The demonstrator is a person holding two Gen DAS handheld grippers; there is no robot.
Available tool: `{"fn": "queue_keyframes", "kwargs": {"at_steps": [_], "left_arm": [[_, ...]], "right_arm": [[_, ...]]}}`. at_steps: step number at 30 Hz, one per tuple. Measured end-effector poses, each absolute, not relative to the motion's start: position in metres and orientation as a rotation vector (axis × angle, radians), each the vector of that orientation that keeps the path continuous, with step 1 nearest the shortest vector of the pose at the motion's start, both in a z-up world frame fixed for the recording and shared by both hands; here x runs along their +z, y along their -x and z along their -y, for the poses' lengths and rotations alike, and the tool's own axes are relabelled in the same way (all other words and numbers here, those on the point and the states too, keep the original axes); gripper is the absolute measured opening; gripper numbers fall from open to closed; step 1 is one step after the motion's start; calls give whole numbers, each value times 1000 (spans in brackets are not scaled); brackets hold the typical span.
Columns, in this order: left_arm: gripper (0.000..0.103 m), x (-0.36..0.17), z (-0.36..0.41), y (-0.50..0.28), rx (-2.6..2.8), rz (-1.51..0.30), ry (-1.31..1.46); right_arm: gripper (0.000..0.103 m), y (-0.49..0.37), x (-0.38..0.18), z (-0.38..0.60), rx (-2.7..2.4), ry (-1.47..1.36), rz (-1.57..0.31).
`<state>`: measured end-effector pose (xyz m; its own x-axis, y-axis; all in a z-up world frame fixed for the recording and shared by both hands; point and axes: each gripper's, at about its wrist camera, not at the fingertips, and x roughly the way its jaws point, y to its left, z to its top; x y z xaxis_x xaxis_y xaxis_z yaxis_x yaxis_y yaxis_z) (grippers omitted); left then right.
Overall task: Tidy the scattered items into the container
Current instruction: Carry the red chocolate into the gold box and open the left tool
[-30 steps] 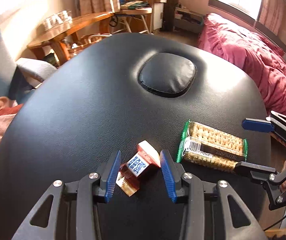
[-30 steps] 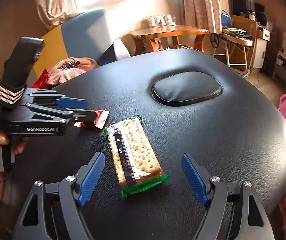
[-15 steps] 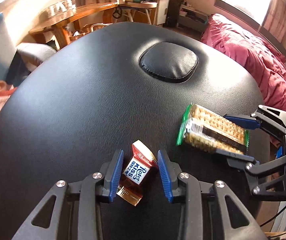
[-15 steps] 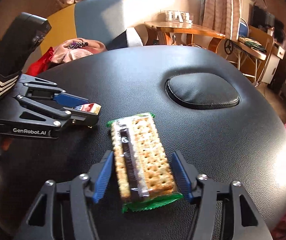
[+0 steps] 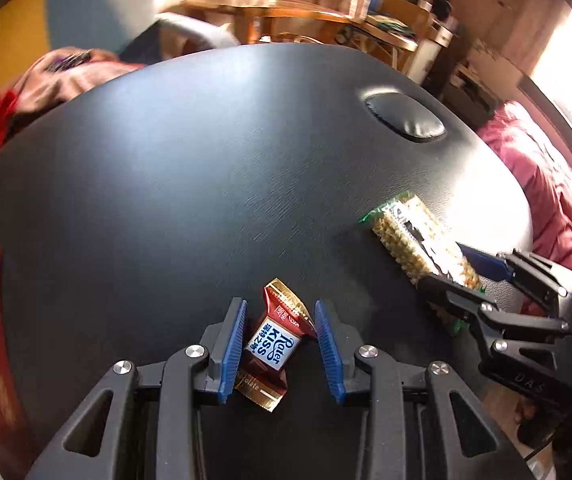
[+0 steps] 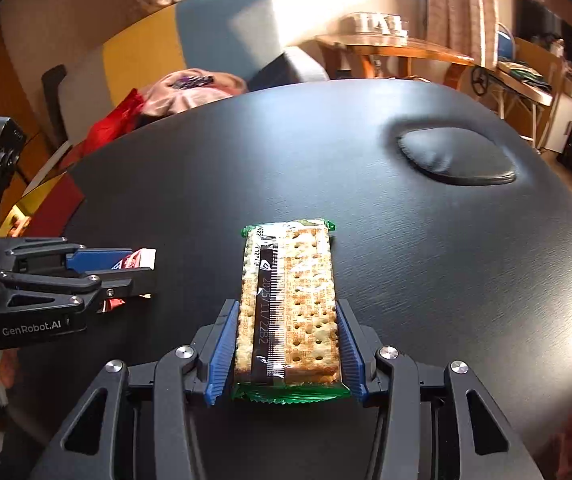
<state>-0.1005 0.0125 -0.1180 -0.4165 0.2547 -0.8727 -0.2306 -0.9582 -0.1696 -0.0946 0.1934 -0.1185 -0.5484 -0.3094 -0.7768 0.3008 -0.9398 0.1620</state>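
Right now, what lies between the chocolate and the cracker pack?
Nothing: in the left wrist view only bare black tabletop separates the chocolate from the cracker pack.

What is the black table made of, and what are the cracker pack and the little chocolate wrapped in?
Table: looks like black padded faux leather, with fine grain and a soft sheen.
Cracker pack: clear glossy plastic film with green crimped ends; the crackers show through.
Chocolate: shiny printed foil or plastic wrapper with crinkled gold ends; which one is hard to tell.

Left wrist view: looks steeply down along its fingers, close over the black padded table (image 5: 213, 184). Right wrist view: same downward tilt, close over the table (image 6: 426, 264). Shared: tabletop, oval inset pad (image 5: 406, 118) (image 6: 456, 158), both grippers, wooden desk behind.
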Motion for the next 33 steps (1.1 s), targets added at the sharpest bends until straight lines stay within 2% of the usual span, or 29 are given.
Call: {"fn": "queue_keyframes", "kwargs": {"at_steps": [4,9,13,19,24,29,33], "left_arm": [[35,-118,18,69,2486,173,1520],[35,-112,42,38,2513,219,1508],[37,-102,49,17,2563,169,1457],[37,-108,46,8,2542,103,1451],[37,-122,32,15,2509,-29,1474],[37,-120,44,12,2511,123,1464],[37,-117,50,16,2524,171,1470]], "right_arm": [[48,77,-118,-166,-2414,-1232,16],[49,60,-118,-144,-2385,-1229,31],[65,48,-105,-150,-2425,-1204,114],[66,29,-99,-154,-2464,-1211,97],[66,23,-100,-160,-2486,-1232,73],[66,27,-98,-161,-2509,-1226,36],[66,31,-96,-158,-2507,-1214,17]]}}
